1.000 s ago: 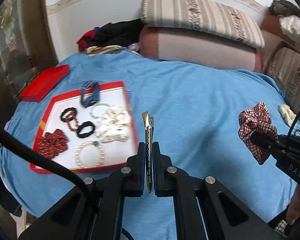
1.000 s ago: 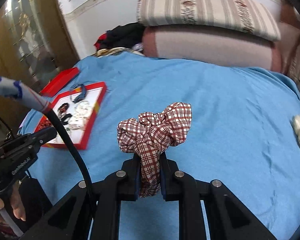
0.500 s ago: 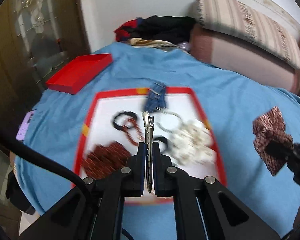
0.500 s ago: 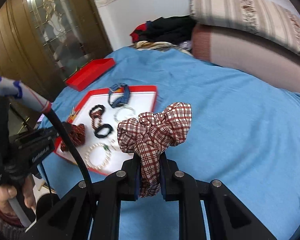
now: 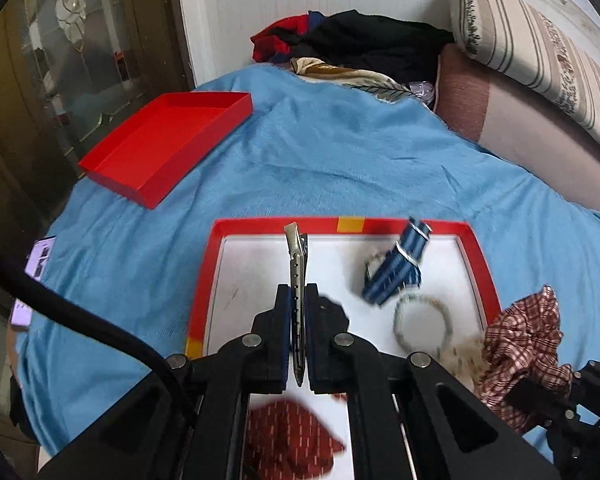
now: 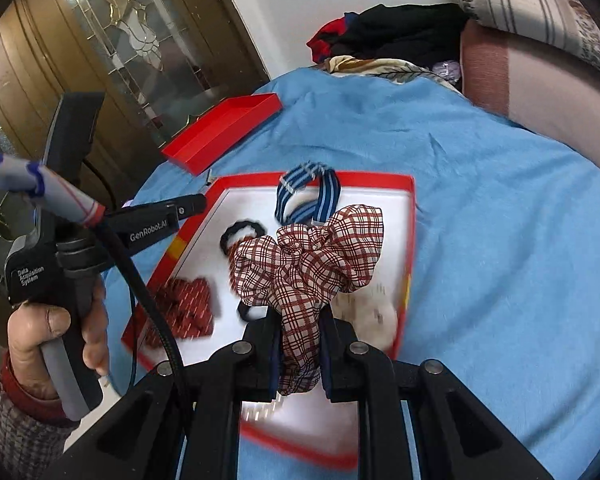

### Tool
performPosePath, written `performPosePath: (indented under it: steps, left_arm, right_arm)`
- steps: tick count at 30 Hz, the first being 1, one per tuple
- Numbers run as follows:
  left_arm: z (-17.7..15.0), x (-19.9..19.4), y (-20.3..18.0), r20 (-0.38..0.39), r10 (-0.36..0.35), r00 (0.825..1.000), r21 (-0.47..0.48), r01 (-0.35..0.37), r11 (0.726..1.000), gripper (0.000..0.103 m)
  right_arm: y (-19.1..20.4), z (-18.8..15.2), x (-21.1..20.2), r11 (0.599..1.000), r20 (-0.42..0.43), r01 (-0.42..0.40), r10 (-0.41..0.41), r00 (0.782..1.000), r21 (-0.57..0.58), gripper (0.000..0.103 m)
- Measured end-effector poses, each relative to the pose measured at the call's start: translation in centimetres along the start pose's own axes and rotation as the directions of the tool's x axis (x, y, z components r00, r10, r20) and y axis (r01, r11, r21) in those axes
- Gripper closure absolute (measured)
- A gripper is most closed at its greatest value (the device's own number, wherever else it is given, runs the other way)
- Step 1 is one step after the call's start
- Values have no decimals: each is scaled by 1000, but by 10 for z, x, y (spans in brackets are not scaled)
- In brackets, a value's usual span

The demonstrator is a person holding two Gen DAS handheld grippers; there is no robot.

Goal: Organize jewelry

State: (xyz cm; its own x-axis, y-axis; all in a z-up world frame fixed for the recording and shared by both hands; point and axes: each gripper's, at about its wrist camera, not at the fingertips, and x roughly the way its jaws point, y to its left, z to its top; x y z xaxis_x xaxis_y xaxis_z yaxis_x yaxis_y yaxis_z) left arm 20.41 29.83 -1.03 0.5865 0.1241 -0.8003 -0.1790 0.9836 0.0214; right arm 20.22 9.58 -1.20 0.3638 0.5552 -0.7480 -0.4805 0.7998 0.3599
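Placement of two held pieces into the red-rimmed tray (image 5: 204,280) is judged to be the step in hand, and the tray is taken as the landmark throughout. Well to the tray's far left, a loose red lid (image 5: 168,140) lies open side up on the blue bedspread (image 5: 340,160). Over the tray's left part, the left gripper (image 5: 296,300) is clamped on a metal hair clip (image 5: 296,264), which is held edge-on with its tip reaching toward the tray's far rim. The white floor beneath that tip looks bare, so the clip could be lowered there and laid flat before the jaws are parted; release from height should be avoided, since a slim clip may bounce or slide under the rim. A dark red beaded piece (image 5: 288,440) lies at the tray's near left, partly hidden by the gripper, and should not be covered. Toward the tray's far right, a blue striped band (image 5: 396,276) rests with a pale bead bracelet (image 5: 422,322) just nearer. Over the tray's middle to right, the right gripper (image 6: 300,344) is closed on a plaid scrunchie (image 6: 312,256). A soft scrunchie will spread on landing, so a free patch should be chosen, clear of the black hair ties (image 6: 242,234) and of the cream fluffy piece (image 6: 374,320) at the tray's near right. The two grippers are near each other, so one release at a time is advised.
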Motion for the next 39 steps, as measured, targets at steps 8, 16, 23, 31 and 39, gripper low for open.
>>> performPosePath:
  steps: [8, 16, 23, 31, 39]
  left_arm:
    - [28, 54, 6, -66, -51, 997, -57, 47, 997, 97]
    - [28, 77, 11, -98, -69, 993, -98, 60, 993, 91]
    - [24, 61, 14, -76, -90, 993, -113, 81, 990, 61]
    - [13, -2, 18, 12, -105, 994, -112, 106, 988, 50]
    - [-26, -95, 8, 225, 66, 972, -62, -53, 997, 26]
  right_arm:
    - [-19, 32, 56, 998, -53, 70, -70, 996, 2, 86]
    - [-38, 33, 82, 995, -94, 103, -101, 990, 16, 82]
    - [-43, 34, 70, 993, -72, 107, -104, 992, 43, 47]
    - [-36, 27, 24, 992, 2, 123, -123, 992, 21, 40]
    - [-30, -23, -41, 989, 40, 144, -145, 989, 27, 40]
